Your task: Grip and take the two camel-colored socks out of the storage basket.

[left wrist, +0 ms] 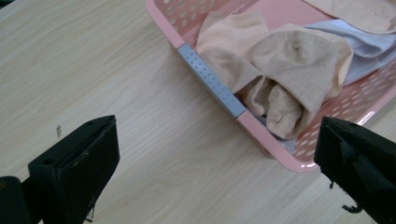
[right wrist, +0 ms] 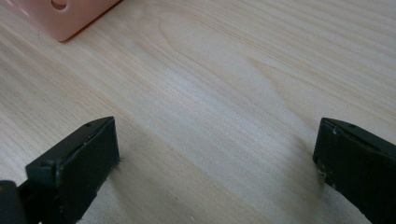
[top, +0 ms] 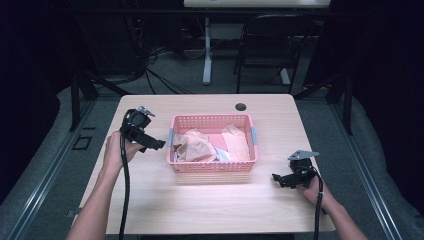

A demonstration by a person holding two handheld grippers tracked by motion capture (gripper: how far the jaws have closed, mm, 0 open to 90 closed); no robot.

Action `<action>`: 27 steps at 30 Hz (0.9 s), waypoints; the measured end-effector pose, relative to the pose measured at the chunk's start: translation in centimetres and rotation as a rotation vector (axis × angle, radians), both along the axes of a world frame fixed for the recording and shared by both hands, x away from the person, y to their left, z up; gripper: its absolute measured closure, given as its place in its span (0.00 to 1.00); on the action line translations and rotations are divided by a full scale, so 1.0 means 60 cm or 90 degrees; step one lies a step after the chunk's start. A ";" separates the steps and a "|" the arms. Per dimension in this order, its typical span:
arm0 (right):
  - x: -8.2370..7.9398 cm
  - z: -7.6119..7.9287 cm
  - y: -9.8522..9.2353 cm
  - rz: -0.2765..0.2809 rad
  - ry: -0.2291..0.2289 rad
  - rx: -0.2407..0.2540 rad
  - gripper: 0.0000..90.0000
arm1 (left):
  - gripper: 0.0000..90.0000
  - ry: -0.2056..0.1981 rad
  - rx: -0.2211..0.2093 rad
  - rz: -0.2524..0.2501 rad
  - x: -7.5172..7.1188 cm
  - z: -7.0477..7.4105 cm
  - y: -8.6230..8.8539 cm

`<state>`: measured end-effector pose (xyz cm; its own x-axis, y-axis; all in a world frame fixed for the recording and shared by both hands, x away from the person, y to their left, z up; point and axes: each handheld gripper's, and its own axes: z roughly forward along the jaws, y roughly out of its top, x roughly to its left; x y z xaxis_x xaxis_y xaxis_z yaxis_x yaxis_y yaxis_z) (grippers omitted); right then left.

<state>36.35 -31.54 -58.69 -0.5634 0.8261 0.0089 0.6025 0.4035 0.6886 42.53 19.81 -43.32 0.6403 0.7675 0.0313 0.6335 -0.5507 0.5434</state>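
A pink plastic basket [top: 212, 166] stands in the middle of the wooden table [top: 150, 200]. Crumpled beige cloths [top: 196, 145] and a white cloth [top: 222, 155] lie inside it. My left gripper [top: 159, 145] hovers just left of the basket, open and empty. In the left gripper view the basket's rim with its grey handle [left wrist: 212, 83] and a beige cloth [left wrist: 289, 79] lie just ahead of the wide jaws. My right gripper [top: 276, 178] rests low on the table right of the basket, open, with bare wood between its jaws. A basket corner [right wrist: 70, 14] shows at top left.
A small dark hole [top: 241, 106] sits near the table's far edge. Beyond the table stand a chair [top: 267, 45] and a desk leg [top: 207, 50], with cables on the floor. Bare wood stretches in front of the basket.
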 end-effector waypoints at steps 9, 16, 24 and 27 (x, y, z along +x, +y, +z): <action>0.000 0.000 0.000 0.000 0.000 0.000 0.00 | 0.00 0.013 0.022 -0.034 0.010 -0.005 -0.049; 0.000 0.000 0.000 0.000 0.000 0.000 0.00 | 0.01 0.023 0.032 -0.055 0.015 -0.015 -0.080; 0.000 0.000 0.000 0.000 0.000 0.000 0.00 | 0.02 0.042 0.036 -0.076 0.019 -0.029 -0.119; 0.000 0.000 0.000 0.001 0.000 0.000 0.00 | 0.04 0.050 0.032 -0.087 0.020 -0.036 -0.134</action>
<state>36.35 -31.55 -58.69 -0.5641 0.8256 0.0088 0.6017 0.4038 0.6891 43.72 11.75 -45.49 0.7408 0.6716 0.0128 0.5904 -0.6601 0.4645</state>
